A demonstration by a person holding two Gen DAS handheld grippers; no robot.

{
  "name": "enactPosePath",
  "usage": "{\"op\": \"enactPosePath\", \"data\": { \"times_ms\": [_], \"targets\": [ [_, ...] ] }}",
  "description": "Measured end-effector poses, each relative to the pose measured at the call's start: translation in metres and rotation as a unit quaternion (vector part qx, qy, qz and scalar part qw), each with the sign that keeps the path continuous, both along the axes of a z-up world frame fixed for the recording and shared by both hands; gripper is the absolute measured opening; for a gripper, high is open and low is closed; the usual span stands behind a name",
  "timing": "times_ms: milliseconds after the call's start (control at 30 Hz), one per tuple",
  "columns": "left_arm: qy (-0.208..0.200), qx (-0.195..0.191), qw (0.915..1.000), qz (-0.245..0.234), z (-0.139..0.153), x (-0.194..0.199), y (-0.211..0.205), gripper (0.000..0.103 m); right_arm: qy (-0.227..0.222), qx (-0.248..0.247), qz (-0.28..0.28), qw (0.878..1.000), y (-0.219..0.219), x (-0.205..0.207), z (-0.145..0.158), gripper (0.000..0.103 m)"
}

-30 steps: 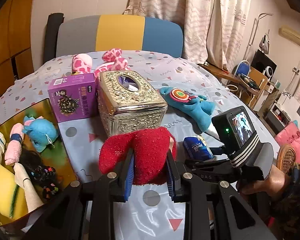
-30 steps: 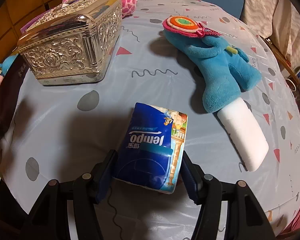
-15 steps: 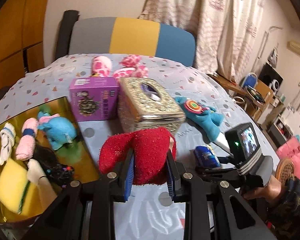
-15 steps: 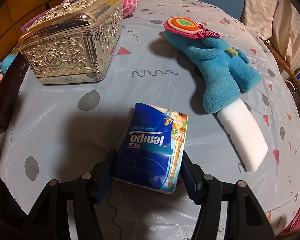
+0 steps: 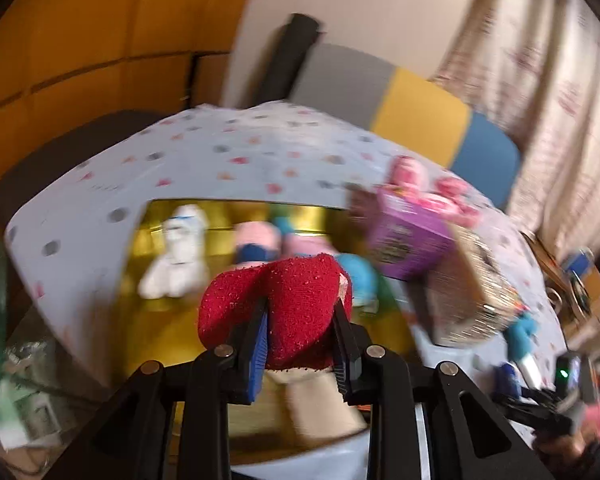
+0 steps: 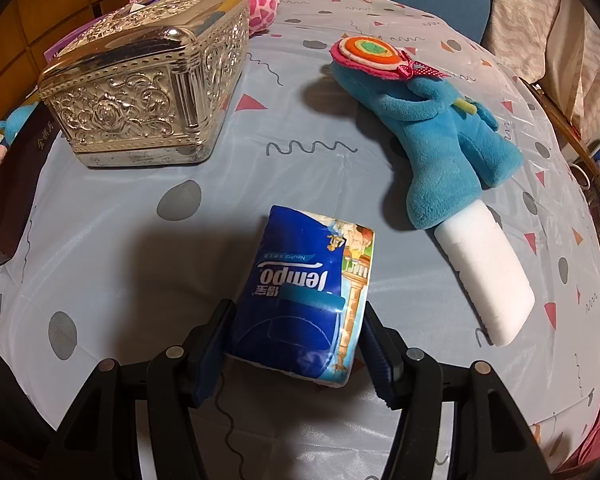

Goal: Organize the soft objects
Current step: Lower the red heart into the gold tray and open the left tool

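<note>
The left hand-held gripper (image 5: 300,334) is clamped narrow on a red fuzzy soft thing (image 5: 278,312), which bulges out above and to the left of the pads. Just beyond its tips lies the gold tray (image 5: 172,320), where a white sock (image 5: 178,256), a pink roll (image 5: 256,240) and a small blue plush (image 5: 358,278) can be made out through heavy blur. To its right stand a purple box (image 5: 404,240) and, past that, the silver ornate box (image 5: 472,292).

The step in hand looks like carrying the red piece to the tray. To do it well, the carrier should slow until the view steadies, centre the tips over a bare gold patch to the near left of the sock, lower until the fabric rests there, and only then release, so the piece does not catch on the pads.

The right hand-held gripper (image 6: 296,344) stands half wide on the blue tissue pack (image 6: 304,300) lying on the surface (image 6: 112,216); both pads appear pressed to its sides. Ahead and to its right lie the blue plush toy (image 6: 440,132) and a white foam block (image 6: 484,276). It should lift straight up, since the pack's wrapper may slip.
</note>
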State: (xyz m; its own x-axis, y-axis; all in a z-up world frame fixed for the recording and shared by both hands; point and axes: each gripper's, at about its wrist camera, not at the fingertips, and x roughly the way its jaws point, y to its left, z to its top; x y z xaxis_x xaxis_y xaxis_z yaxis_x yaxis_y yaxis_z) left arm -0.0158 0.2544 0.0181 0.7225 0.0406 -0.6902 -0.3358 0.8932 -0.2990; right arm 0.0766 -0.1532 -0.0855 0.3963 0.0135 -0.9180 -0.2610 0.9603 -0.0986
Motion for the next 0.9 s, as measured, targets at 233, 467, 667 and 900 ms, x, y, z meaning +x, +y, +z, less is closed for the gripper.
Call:
{"op": "enactPosePath", "data": {
  "times_ms": [233,467,667,900],
  "targets": [
    [0.025,-0.014,0.9989,0.037,-0.020,0.022,0.054,0.028,0.001,0.003,-0.001,1.000,0.000,0.000,0.000,0.061],
    [0.073,0.024,0.9960,0.045,-0.045,0.064,0.074,0.039,0.001,0.007,-0.006,1.000,-0.002,0.001,-0.001,0.061],
    [0.063,0.040,0.9948,0.069,-0.040,0.050,0.072,0.048,0.001,0.008,-0.007,1.000,-0.002,0.001,-0.001,0.061],
    [0.019,0.094,0.9941,0.051,-0.014,0.013,0.024,0.054,-0.001,0.005,-0.007,1.000,0.000,0.001,-0.001,0.061]
  ]
}}
